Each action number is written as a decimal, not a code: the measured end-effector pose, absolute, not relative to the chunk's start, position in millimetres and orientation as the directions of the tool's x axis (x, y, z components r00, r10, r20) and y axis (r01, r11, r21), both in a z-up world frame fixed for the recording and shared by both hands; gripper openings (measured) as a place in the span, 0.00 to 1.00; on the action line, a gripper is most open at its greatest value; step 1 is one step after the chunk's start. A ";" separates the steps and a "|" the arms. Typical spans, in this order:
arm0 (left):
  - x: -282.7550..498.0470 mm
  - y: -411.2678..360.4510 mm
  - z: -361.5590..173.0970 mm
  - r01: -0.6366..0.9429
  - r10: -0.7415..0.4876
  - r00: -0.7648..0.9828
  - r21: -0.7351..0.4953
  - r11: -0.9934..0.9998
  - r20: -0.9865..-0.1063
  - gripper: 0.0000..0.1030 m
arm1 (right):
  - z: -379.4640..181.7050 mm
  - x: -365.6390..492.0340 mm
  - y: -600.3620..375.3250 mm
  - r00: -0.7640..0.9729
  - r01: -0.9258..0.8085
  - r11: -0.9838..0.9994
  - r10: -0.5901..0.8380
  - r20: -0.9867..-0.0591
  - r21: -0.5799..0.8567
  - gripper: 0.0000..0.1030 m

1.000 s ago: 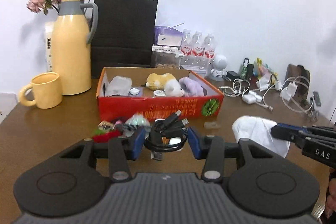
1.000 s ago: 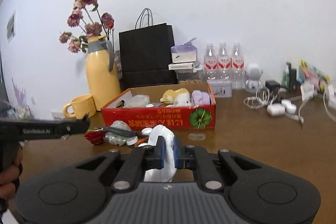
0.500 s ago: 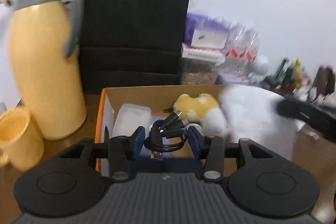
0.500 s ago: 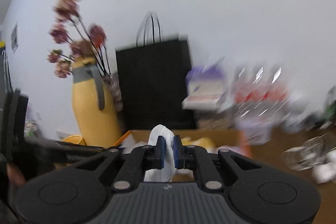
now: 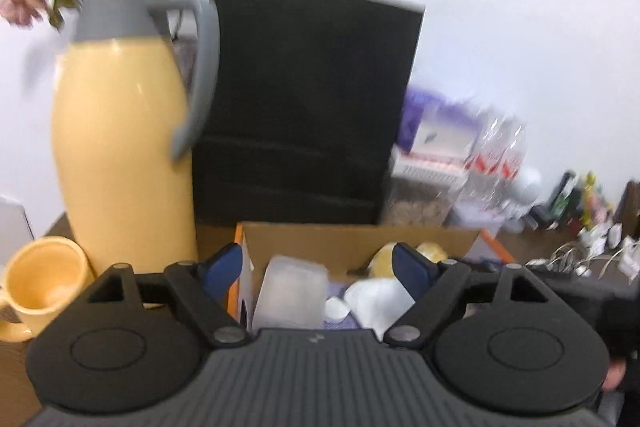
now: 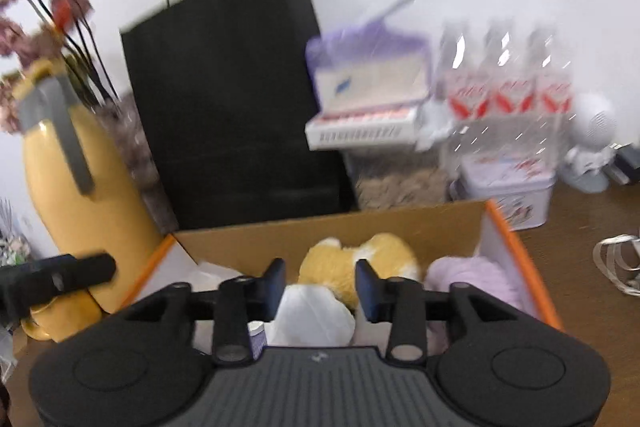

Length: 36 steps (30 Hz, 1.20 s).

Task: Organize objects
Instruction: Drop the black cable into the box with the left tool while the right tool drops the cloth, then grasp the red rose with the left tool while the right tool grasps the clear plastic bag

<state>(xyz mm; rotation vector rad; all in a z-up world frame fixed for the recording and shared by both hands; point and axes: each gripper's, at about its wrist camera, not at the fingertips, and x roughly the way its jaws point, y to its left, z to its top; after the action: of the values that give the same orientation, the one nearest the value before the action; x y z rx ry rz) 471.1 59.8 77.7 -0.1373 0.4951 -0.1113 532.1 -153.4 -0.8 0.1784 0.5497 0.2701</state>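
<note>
Both grippers release over the open orange-edged cardboard box [image 6: 516, 247].

The left gripper [image 5: 318, 265] is opening, its blue pads spread wide with nothing visible between them, above a frosted clear plastic container [image 5: 292, 291] inside the box. The right gripper [image 6: 320, 287] is opening too; the crumpled white plastic bag [image 6: 312, 319] sits just below and between its pads, apparently freed, beside a yellow plush toy [image 6: 352, 261]. Both hang over the box, likely so items drop inside. A tall yellow thermos jug [image 5: 120, 147] stands just left.
</note>
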 end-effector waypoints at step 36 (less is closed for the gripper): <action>173.6 9.5 9.5 0.136 -0.160 0.835 -0.084 0.987 -0.526 0.98 | -33.3 182.4 -203.3 0.802 -0.285 0.954 0.290 -0.522 0.091 0.68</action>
<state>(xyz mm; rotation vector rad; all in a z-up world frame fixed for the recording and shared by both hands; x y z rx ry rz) 173.6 9.5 9.5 -0.0435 0.5604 -0.1570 182.4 -203.3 -33.3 0.0081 0.5609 0.3082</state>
